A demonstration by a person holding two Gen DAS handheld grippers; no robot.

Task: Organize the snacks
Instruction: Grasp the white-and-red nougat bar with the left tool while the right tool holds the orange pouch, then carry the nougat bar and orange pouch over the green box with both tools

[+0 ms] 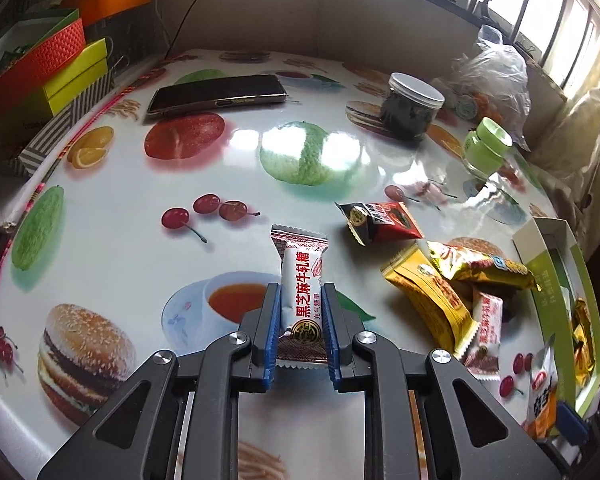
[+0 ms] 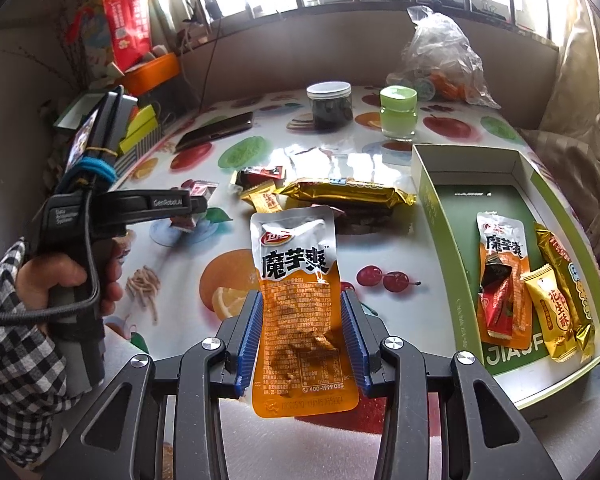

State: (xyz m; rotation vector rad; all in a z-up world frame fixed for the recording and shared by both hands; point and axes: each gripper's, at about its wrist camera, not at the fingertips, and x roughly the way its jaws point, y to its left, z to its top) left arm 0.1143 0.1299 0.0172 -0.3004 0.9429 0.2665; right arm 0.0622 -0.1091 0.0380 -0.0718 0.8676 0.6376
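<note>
The right gripper (image 2: 300, 320), clamping the orange pouch (image 2: 296, 304) lengthwise, is sitting nearer the box (image 2: 432, 216) at the table's right edge than the left gripper (image 1: 300, 312), which is pinching the nougat bar (image 1: 300, 288).

Both grippers are built alike: black angular linkage arms with silver round-head screws at the pivots and blue ribbed pads (image 2: 249, 332) on the fingers. The left gripper (image 2: 198, 210) has a black pistol-grip handle (white lettering on its barrel), a black cable and blue bands. The sleeve (image 2: 8, 320) is black-and-white checked.
</note>
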